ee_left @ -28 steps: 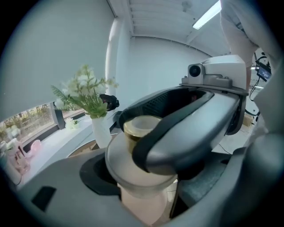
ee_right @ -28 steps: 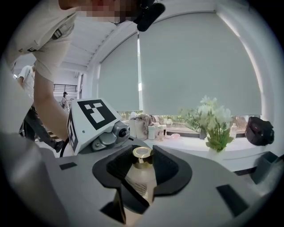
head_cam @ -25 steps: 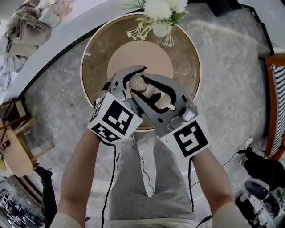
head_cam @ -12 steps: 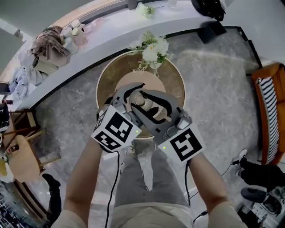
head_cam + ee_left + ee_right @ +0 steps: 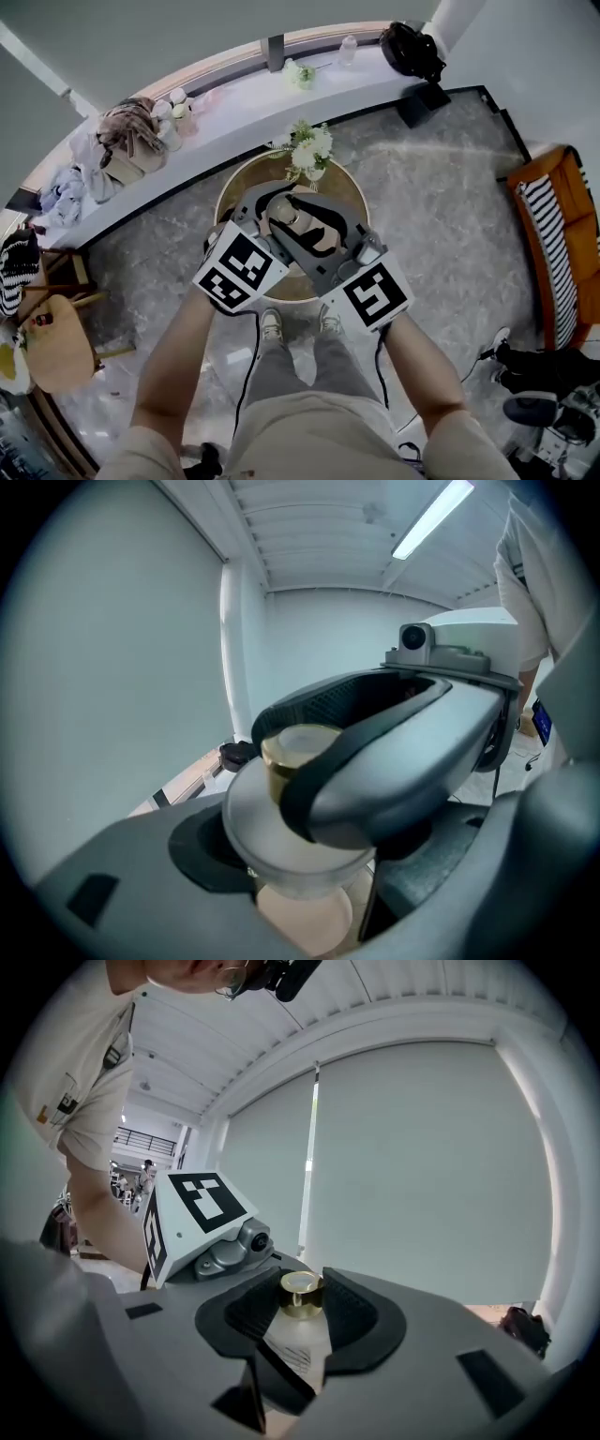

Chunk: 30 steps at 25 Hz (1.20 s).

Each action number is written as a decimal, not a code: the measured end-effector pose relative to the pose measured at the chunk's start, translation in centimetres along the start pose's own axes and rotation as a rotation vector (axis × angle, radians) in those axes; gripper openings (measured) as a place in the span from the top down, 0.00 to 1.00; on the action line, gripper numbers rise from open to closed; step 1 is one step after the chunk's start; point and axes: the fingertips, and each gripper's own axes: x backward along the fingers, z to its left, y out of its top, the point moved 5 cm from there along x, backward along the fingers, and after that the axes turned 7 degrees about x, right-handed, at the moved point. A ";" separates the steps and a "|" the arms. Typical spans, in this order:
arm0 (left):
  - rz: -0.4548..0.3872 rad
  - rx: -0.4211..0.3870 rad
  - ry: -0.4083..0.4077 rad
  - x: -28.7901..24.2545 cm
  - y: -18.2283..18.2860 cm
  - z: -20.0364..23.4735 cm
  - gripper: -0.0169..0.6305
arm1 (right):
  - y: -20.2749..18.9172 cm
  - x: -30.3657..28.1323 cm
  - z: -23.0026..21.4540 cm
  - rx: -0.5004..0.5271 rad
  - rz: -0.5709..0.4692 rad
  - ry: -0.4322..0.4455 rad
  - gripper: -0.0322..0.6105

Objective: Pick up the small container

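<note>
Jaws of both the left gripper (image 5: 270, 199) and the right gripper (image 5: 302, 1290) pinch the small container (image 5: 292, 218), a frosted gold-capped bottle held above the round counter (image 5: 349, 199).

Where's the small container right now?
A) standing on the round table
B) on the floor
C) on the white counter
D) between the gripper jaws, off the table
D: the right gripper view shows the right gripper with its pads closed on the neck of the small container, gold cap up. The head view shows it held up over the round table, not standing on it.
</note>
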 end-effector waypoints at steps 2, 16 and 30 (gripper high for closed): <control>0.000 -0.019 0.002 1.0 1.7 -0.6 0.44 | 2.0 0.8 -0.1 -0.003 -0.016 -0.014 0.74; 0.000 -0.058 0.055 7.8 9.7 -4.2 0.44 | 12.1 4.7 0.9 0.027 -0.080 0.010 0.74; -0.020 -0.018 0.066 9.4 7.8 -7.6 0.44 | 12.0 6.6 4.5 0.026 -0.061 0.062 0.74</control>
